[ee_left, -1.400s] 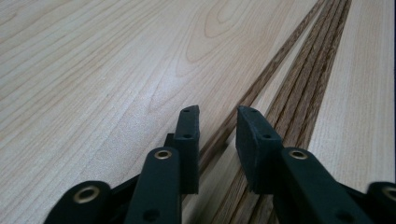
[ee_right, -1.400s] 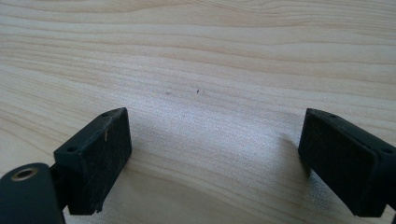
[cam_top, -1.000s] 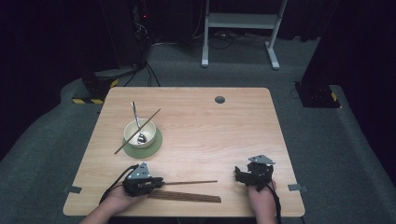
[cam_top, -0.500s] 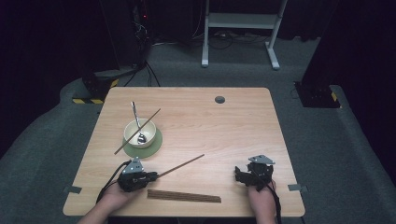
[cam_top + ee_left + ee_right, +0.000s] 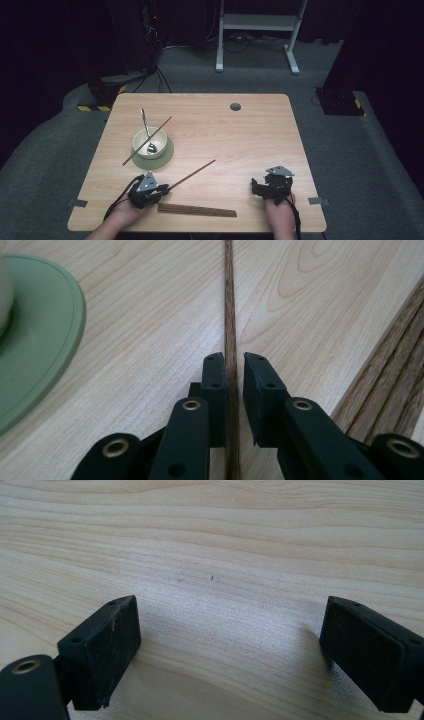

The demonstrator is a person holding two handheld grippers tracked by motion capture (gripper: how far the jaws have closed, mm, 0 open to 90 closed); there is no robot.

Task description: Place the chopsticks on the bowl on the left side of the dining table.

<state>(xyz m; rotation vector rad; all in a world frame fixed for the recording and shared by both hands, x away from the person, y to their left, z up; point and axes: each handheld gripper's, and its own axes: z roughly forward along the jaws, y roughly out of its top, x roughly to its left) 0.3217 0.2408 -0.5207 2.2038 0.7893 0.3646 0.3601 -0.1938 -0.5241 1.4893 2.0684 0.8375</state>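
Note:
My left gripper (image 5: 163, 191) sits near the table's front left, shut on one end of a dark wooden chopstick (image 5: 192, 174) that slants up to the right. In the left gripper view the chopstick (image 5: 230, 300) runs straight out between the jaws of my left gripper (image 5: 235, 361). The jaws have just eased open a touch with the stick still between them. A row of several more chopsticks (image 5: 197, 210) lies by the front edge, also seen as chopsticks (image 5: 395, 385) at right. My right gripper (image 5: 257, 187) rests at the front right, and the right gripper (image 5: 228, 605) is open over bare wood.
A cream bowl (image 5: 149, 142) on a green saucer (image 5: 168, 156) stands at mid left, with a metal spoon (image 5: 145, 122) in it and another chopstick (image 5: 161, 126) across its rim. The saucer's edge (image 5: 35, 340) is close to my left jaws. A cable hole (image 5: 235, 106) lies at the back.
The chopstick in my left gripper swung from lying level along the front edge to slanting up and right. The left gripper turned with it. The right gripper stayed still.

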